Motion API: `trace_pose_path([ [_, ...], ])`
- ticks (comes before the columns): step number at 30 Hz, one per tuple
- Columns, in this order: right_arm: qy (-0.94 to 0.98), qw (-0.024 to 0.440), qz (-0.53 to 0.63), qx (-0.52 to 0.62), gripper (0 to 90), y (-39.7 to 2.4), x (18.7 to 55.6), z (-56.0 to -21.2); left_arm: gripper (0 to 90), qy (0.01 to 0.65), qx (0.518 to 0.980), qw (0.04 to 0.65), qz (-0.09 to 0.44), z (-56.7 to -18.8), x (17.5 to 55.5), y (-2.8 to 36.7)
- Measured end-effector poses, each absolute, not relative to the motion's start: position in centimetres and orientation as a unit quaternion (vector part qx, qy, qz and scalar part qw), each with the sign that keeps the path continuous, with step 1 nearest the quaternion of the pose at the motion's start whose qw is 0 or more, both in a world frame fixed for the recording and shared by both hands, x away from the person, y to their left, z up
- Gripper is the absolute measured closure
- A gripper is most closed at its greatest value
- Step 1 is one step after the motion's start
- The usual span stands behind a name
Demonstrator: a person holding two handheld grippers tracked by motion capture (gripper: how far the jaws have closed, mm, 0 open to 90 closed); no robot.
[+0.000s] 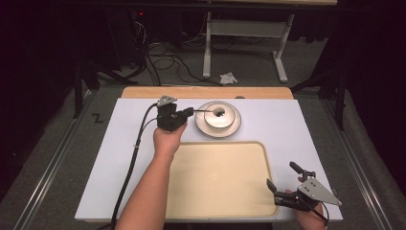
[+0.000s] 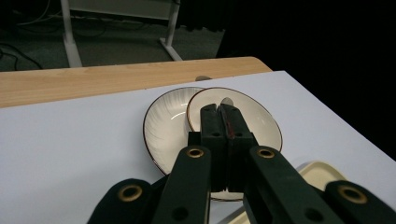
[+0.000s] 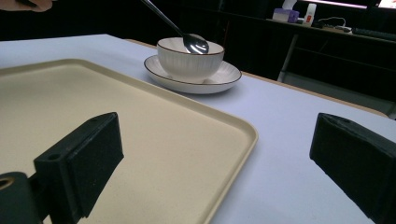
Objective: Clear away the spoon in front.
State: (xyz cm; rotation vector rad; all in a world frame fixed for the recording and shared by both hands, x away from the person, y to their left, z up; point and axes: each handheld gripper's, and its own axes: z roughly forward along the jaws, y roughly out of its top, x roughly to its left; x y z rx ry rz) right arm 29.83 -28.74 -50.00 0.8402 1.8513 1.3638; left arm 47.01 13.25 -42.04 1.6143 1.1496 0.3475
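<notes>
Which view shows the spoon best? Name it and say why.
The right gripper view: the spoon is seen side-on, its shiny bowl just above the cup's rim. The high view shows a thin handle running from the left gripper. In the left gripper view, only the spoon's tip peeks past the shut jaws.

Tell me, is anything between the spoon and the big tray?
Nothing visible blocks it. The left gripper holds the spoon over the bowl on its saucer; bare table lies before the empty tray.
</notes>
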Motion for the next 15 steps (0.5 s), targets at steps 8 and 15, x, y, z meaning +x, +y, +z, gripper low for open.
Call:
trace_pose_path([
  [8,0.713,0.341,0.522,0.320,3.2,-28.6,29.8,-50.0,89.7,0.465,0.672,0.553,0.161,-41.2,46.0,13.2],
  [15,0.714,0.340,0.521,0.322,3.2,-28.6,29.8,-50.0,89.7,0.450,0.672,0.559,0.184,-40.5,44.8,13.1],
])
